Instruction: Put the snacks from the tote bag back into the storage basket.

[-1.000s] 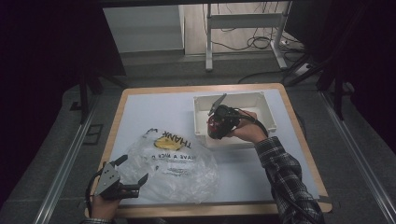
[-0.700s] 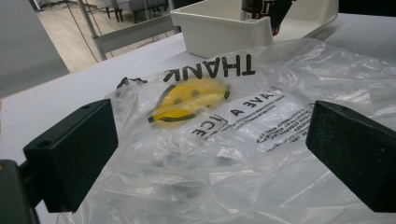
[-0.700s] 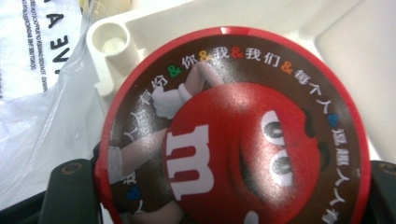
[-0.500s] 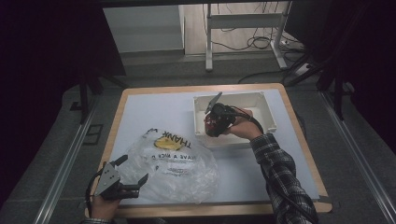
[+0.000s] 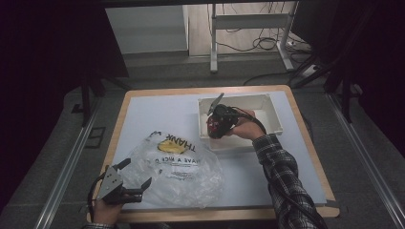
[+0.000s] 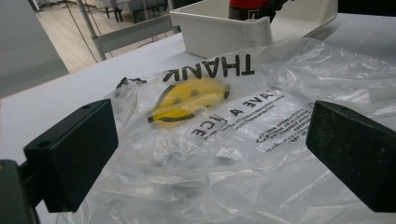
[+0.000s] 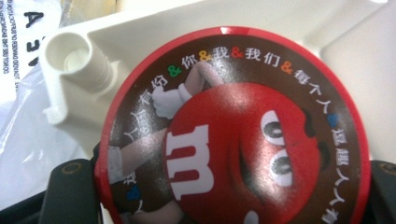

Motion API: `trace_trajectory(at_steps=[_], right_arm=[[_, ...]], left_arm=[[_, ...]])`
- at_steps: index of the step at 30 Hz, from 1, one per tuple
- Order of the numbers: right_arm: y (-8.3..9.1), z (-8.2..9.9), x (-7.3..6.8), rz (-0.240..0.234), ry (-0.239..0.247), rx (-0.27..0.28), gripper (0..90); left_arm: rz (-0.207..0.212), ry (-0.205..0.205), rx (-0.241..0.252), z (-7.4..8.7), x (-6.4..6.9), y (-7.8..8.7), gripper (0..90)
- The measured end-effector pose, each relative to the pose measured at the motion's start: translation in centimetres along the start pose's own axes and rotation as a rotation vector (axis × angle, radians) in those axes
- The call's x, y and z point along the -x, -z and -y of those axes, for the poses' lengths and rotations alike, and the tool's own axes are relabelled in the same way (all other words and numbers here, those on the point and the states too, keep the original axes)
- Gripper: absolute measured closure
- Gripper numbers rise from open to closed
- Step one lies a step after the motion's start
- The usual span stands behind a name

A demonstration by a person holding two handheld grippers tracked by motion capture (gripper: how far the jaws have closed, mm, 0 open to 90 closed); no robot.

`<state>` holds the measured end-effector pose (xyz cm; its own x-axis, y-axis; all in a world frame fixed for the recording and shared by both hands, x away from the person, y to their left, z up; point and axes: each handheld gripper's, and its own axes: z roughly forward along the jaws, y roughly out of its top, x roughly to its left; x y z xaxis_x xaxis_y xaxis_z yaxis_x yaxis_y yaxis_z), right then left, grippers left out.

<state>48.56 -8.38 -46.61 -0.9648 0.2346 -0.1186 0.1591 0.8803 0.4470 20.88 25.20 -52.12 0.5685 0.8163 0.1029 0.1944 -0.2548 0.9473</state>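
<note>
The white bin (image 5: 267, 125) blocks the table's (image 5: 157, 107) far right, its near-left corner taken up by the right gripper (image 5: 216, 128) and its red candy tin (image 7: 233, 135). A crumpled plastic bag (image 5: 179, 169) covers the near left. Bare table lies open far left and near right.

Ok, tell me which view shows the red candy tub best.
The right gripper view: the red candy tub shows its printed lid up close. The high view shows it small over the white bin; the left gripper view catches just its bottom.

Crinkled clear plastic bag (image 5: 179, 167); glossy candy tin (image 7: 233, 135) (printed lid); matt white bin (image 5: 267, 107).
</note>
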Motion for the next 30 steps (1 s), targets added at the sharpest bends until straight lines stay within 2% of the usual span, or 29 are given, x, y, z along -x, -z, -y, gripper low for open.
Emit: trace_trajectory(at_steps=[30], right_arm=[[-2.9,-0.8,1.5,-0.04,0.045,-0.03,25.7]], left_arm=[[0.001,0.004,0.005,0.0,0.0,0.1,2.3]])
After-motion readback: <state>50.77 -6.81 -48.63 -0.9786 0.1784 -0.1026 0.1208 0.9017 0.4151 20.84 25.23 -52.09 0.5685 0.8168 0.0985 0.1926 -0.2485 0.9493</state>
